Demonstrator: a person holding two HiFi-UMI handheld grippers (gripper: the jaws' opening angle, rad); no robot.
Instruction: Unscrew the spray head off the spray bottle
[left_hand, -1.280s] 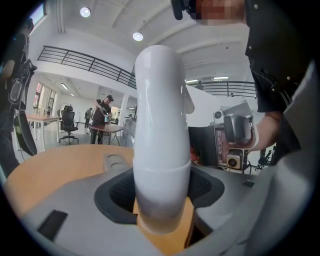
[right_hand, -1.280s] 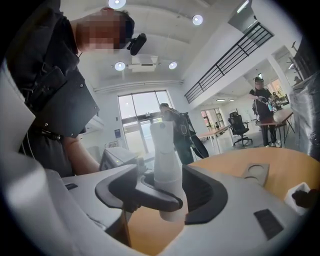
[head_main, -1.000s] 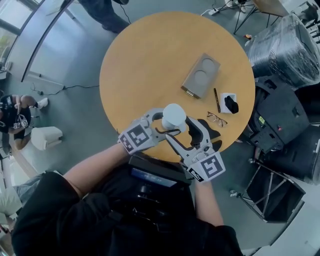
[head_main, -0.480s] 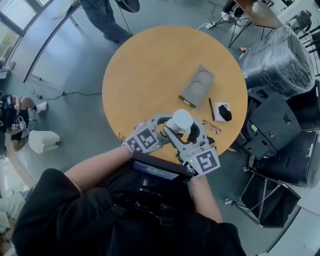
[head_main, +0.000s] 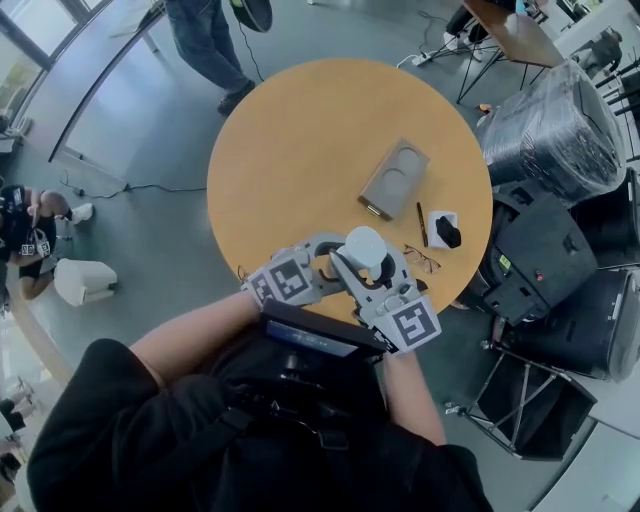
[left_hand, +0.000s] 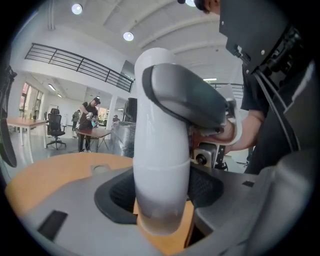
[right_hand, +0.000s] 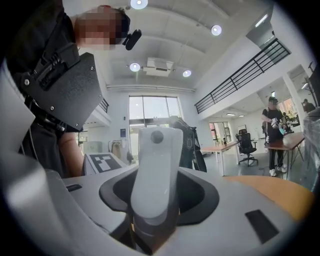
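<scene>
A white spray bottle (head_main: 363, 247) stands at the near edge of the round wooden table (head_main: 290, 150). My left gripper (head_main: 338, 258) comes in from the left and is shut on the bottle's body (left_hand: 160, 150), whose lower part sits between the black pads. The grey and white spray head (left_hand: 185, 95) tops the bottle. My right gripper (head_main: 372, 268) reaches in from the near right. Its jaws are closing on the spray head (right_hand: 155, 170), which stands between them with the pads against its lower sides.
On the table beyond the bottle lie a grey tray with two round recesses (head_main: 394, 178), a pen (head_main: 421, 224), glasses (head_main: 424, 259) and a small white box holding a black object (head_main: 446, 230). A person (head_main: 205, 40) stands past the table's far edge. Wrapped equipment (head_main: 555, 130) crowds the right.
My right gripper has drawn in from the right onto the bottle's top and its jaws have narrowed around the spray head. The left gripper keeps its hold on the bottle.
</scene>
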